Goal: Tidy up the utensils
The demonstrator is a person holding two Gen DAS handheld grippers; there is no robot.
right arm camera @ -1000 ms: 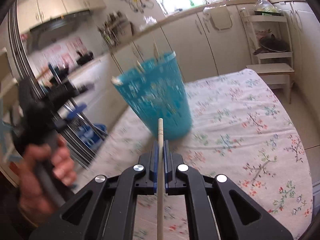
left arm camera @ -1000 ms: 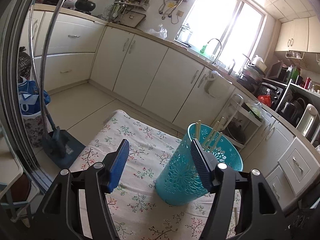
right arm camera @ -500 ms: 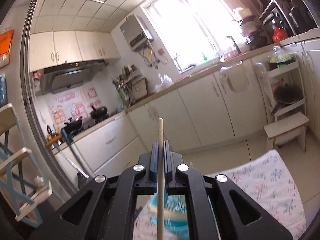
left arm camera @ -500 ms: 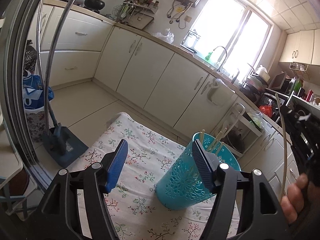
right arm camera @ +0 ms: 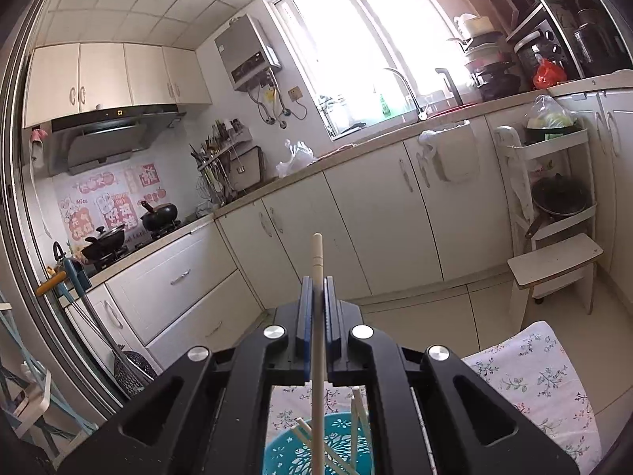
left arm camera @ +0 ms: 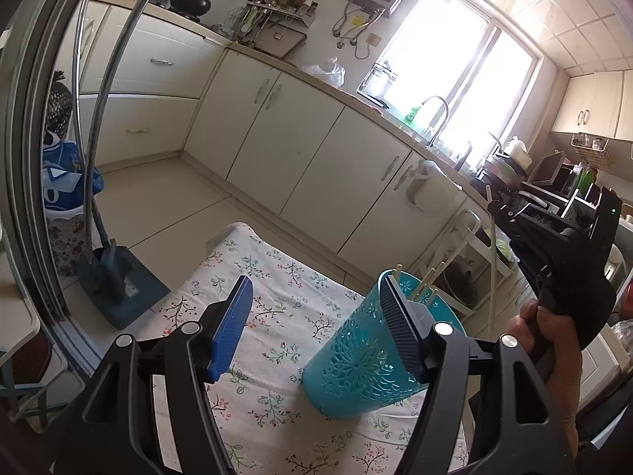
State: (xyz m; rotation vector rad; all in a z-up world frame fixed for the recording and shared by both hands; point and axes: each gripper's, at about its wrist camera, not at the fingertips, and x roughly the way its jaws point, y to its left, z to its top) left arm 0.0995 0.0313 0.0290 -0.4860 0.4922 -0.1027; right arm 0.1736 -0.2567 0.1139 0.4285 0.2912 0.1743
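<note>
A teal perforated utensil holder (left arm camera: 368, 360) stands on the floral tablecloth (left arm camera: 277, 328) with several pale chopsticks (left arm camera: 429, 277) in it. My left gripper (left arm camera: 316, 328) is open and empty, its right finger in front of the holder's rim. My right gripper (right arm camera: 316, 312) is shut on a pale chopstick (right arm camera: 316, 328) held upright above the holder (right arm camera: 316, 451). In the left wrist view that gripper (left arm camera: 494, 208) and its chopstick (left arm camera: 492, 269) hang just right of the holder.
Cream kitchen cabinets (left arm camera: 300, 150) and a sink counter line the far wall. A blue dustpan (left arm camera: 118, 289) stands on the floor left of the table. A white shelf rack and step stool (right arm camera: 554, 265) stand at the right.
My right gripper has tilted upward and risen over the holder, bringing the chopstick upright above it. The left gripper has stayed open beside the holder.
</note>
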